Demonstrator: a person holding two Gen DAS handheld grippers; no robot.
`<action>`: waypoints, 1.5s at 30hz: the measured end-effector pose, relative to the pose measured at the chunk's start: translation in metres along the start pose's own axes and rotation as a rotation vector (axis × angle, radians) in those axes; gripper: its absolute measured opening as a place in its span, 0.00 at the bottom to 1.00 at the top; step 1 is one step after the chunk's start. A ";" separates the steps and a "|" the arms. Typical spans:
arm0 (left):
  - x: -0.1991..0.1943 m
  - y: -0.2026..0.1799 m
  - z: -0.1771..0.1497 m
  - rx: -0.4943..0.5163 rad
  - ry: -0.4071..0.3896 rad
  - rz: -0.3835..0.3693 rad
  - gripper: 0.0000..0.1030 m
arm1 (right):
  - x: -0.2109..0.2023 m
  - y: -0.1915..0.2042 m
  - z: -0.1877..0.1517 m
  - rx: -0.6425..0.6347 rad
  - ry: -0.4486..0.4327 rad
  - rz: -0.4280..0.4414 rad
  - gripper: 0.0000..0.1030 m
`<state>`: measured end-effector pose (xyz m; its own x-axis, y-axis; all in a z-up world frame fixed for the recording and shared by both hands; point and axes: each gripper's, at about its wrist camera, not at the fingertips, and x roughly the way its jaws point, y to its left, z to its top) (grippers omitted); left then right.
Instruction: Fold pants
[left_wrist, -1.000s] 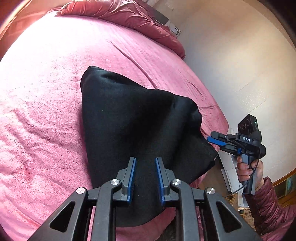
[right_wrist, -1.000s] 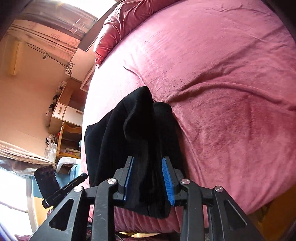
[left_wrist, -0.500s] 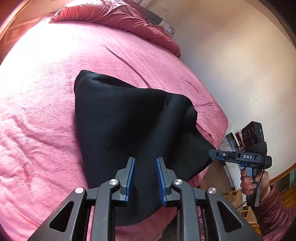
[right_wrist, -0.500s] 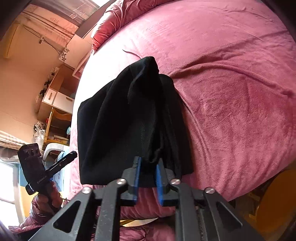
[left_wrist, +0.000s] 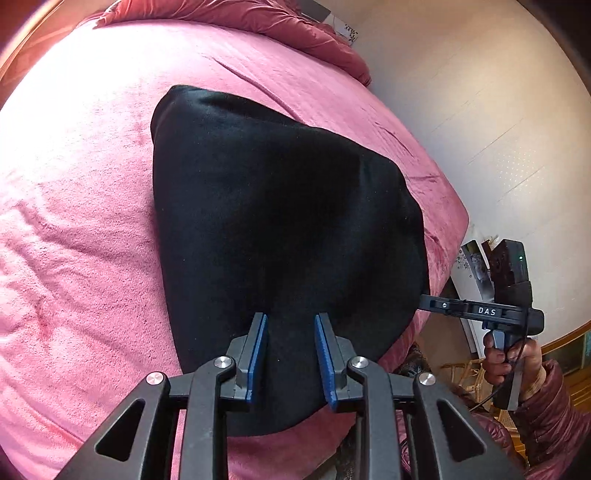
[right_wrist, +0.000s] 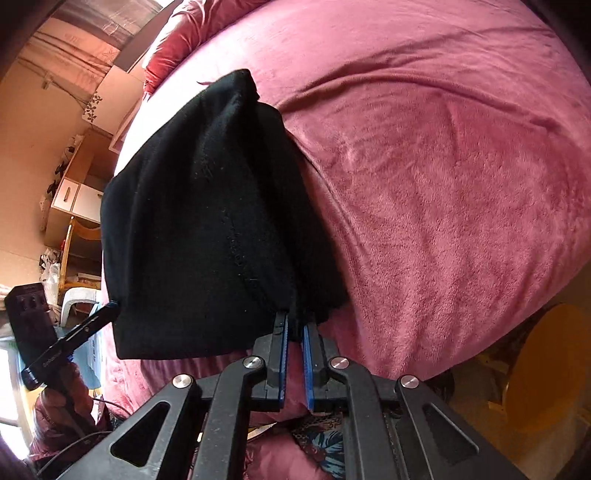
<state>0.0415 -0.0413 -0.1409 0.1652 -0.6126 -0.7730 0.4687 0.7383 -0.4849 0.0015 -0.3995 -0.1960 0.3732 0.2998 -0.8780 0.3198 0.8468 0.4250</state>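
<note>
The black pants (left_wrist: 280, 229) lie folded in a bundle on the pink bed, hanging a little over its near edge; they also show in the right wrist view (right_wrist: 207, 221). My left gripper (left_wrist: 290, 325) has its jaws apart, one on each side of the pants' near edge, with cloth between them. My right gripper (right_wrist: 293, 321) is shut on the pants' near corner and lifts that edge. It also shows from the side in the left wrist view (left_wrist: 424, 301). The left gripper shows in the right wrist view (right_wrist: 110, 308) at the pants' other corner.
The pink blanket covers the bed (left_wrist: 74, 221), with a bunched red duvet (left_wrist: 258, 18) at its far end. A cream wall (left_wrist: 480, 110) stands to the right. A wooden desk with drawers (right_wrist: 74, 192) and a chair stand to the left of the bed.
My right gripper closed on the pants' near corner and lifted it. My left gripper stayed apart around the near edge. The pants bundle has risen and spread slightly.
</note>
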 end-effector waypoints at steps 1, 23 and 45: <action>-0.004 -0.002 0.002 0.010 -0.019 0.008 0.26 | -0.001 0.000 0.000 -0.001 -0.001 0.002 0.07; -0.005 -0.016 0.075 0.073 -0.228 0.329 0.31 | -0.023 0.120 0.075 -0.321 -0.168 -0.101 0.29; 0.040 -0.001 0.097 0.070 -0.160 0.362 0.31 | 0.020 0.082 0.114 -0.186 -0.123 -0.213 0.29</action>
<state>0.1316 -0.0942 -0.1317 0.4614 -0.3565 -0.8124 0.4123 0.8970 -0.1594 0.1346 -0.3738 -0.1538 0.4208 0.0609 -0.9051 0.2415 0.9542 0.1765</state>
